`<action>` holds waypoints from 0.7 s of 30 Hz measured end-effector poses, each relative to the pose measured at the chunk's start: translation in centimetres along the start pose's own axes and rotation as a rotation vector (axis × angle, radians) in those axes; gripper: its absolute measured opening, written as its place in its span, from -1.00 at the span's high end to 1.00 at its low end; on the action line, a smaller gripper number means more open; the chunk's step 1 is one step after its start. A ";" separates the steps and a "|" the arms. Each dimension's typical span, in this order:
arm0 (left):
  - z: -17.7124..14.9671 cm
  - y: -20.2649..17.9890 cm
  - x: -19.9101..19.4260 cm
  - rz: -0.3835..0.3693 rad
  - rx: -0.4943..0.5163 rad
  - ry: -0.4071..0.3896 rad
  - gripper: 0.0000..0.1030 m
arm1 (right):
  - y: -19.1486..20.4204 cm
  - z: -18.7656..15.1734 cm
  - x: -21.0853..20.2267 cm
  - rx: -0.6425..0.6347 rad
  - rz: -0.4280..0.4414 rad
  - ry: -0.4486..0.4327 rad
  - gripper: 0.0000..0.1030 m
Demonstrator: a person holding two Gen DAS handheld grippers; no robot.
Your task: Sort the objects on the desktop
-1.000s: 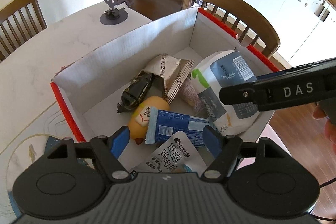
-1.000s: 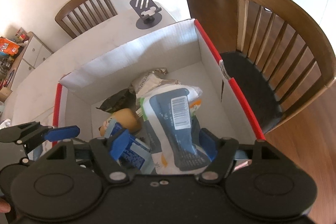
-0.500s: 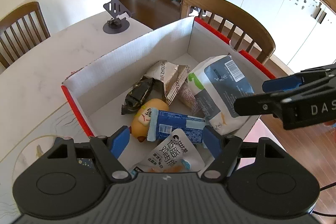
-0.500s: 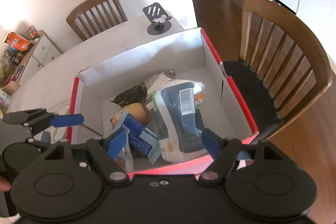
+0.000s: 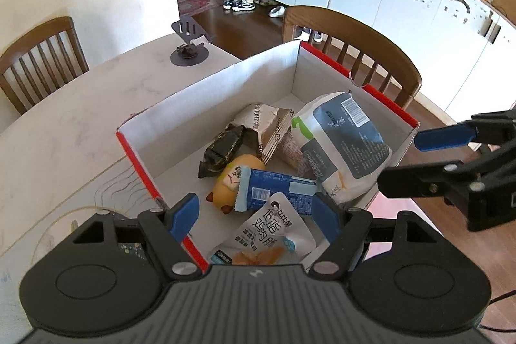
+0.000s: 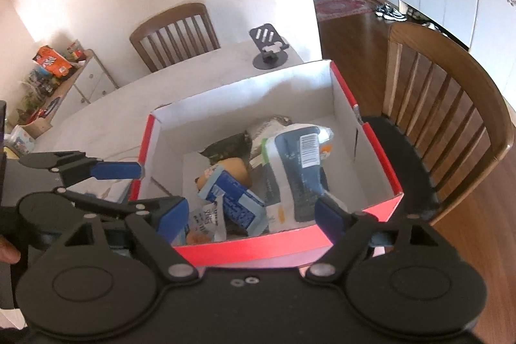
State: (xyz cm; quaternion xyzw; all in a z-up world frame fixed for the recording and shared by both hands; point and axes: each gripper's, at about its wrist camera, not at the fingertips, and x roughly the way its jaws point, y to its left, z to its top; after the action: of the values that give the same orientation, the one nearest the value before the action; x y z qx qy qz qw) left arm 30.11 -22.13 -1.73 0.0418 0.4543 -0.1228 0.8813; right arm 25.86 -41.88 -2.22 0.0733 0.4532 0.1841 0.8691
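Observation:
A red-edged white cardboard box (image 5: 206, 92) (image 6: 248, 247) sits on the table and holds several snack packs. Inside lie a large white-and-navy bag (image 5: 342, 144) (image 6: 300, 170), a blue wrapper (image 5: 277, 189) (image 6: 235, 199), a yellow bun (image 5: 235, 179), a dark wrapper (image 5: 222, 147), a tan pack (image 5: 261, 121) and a white pouch (image 5: 271, 231). My left gripper (image 5: 254, 218) is open and empty above the box's near edge. My right gripper (image 6: 251, 218) is open and empty, above the box's near wall; it also shows in the left wrist view (image 5: 435, 157).
A black phone stand (image 5: 190, 47) (image 6: 269, 50) stands on the pale table (image 5: 64, 124) beyond the box. Wooden chairs (image 5: 354, 44) (image 6: 441, 105) stand close at the table's far side and left. A drawing mat (image 5: 80, 199) lies left of the box.
Both grippers have pulled back and up from inside the box. The right gripper has moved away to the right of the box. The packs lie as before.

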 end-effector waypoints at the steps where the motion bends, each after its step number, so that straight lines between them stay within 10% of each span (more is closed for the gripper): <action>1: -0.1 0.1 -0.1 0.005 -0.002 -0.003 -0.56 | 0.1 -0.2 -0.2 -0.008 0.002 -0.005 -0.67; 8: -1.1 0.3 -1.1 0.019 0.000 -0.032 -0.94 | 0.6 -0.8 -1.1 -0.028 -0.003 -0.032 -0.74; 21: -2.5 0.1 -3.2 0.020 -0.005 -0.066 -1.00 | 1.7 -2.7 -2.3 -0.030 0.013 -0.045 -0.76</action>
State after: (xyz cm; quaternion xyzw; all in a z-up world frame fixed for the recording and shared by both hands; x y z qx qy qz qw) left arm 26.39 -21.03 -0.63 0.0399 0.4251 -0.1141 0.8970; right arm 22.06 -41.33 -1.50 0.0672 0.4304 0.1948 0.8788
